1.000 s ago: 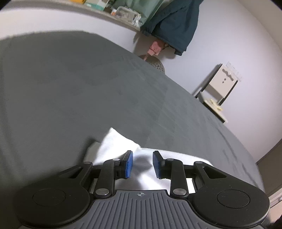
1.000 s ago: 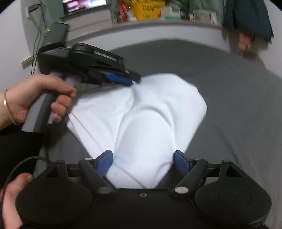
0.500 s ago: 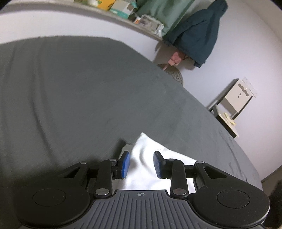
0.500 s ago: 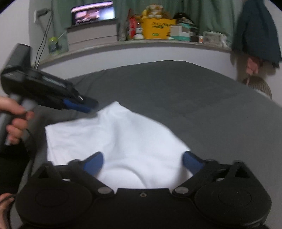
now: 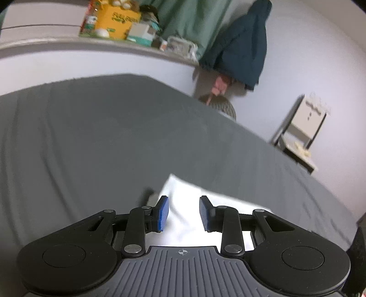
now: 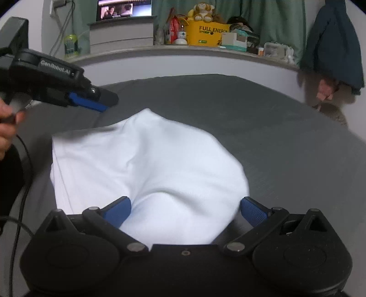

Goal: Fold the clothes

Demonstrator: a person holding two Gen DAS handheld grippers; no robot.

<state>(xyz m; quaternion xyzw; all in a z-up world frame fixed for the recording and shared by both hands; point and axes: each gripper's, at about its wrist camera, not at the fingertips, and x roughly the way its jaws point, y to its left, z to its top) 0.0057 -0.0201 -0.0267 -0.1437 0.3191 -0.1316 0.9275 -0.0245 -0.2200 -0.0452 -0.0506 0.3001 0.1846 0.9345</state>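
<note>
A white garment (image 6: 148, 160) lies bunched and puffed up on the grey bed sheet (image 6: 274, 137). My right gripper (image 6: 186, 209) hangs low over its near edge with the jaws spread wide. The cloth bulges up between the blue pads, and neither pad presses on it. My left gripper (image 6: 105, 102) hovers above the garment's far left corner, clear of the cloth. In the left wrist view its jaws (image 5: 183, 213) stand partly apart with nothing gripped. The white garment (image 5: 180, 187) shows below and beyond them on the sheet (image 5: 114, 137).
A person's hand (image 6: 6, 118) holds the left gripper's handle, and a black cable (image 6: 20, 182) trails down. A ledge behind the bed carries a yellow box (image 6: 205, 34) and a screen (image 6: 123, 10). A dark jacket (image 6: 331, 45) hangs at the right. A small chair (image 5: 302, 128) stands by the wall.
My right jaws opened wider and let the cloth settle on the bed. The left gripper lifted off the garment's corner and drew back to the left. The garment flattened out.
</note>
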